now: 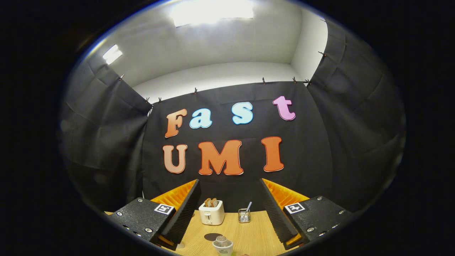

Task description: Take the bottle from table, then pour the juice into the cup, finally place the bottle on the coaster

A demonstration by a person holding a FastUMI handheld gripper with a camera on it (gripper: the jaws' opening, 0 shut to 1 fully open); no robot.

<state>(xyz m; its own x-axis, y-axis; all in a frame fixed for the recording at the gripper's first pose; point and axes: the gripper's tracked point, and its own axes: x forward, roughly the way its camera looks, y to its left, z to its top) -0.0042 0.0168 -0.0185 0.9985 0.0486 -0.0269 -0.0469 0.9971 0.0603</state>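
Bottle (pixel 223 246), a small clear one with a rounded cap and a pale label, stands on the wooden table (pixel 254 233) between the two fingers and low down near their roots, at about six o'clock from the toaster. Its long axis looks upright, cap upward, though its lower part is cut off from sight, so its base cannot be told. Just beyond it, at roughly eleven o'clock from the cap, a dark round coaster (pixel 212 236) lies flat on the wood, near the bottle but apart from it. Farther back, at twelve o'clock from the bottle, a white toaster (pixel 211 212) with two slices of bread poking from its slots sits near the far edge of the table. At about three o'clock from the toaster is a small wire holder (pixel 244 216) with a pale utensil leaning out of it. The gripper (pixel 230 209) is held with its fingers spread wide, black ridged pads facing each other across the gap and touching nothing. The table top is light wood with a fine straight grain. Behind it hangs black cloth pinned up with clips, and above that are a white wall and a bright ceiling light (pixel 212 11).
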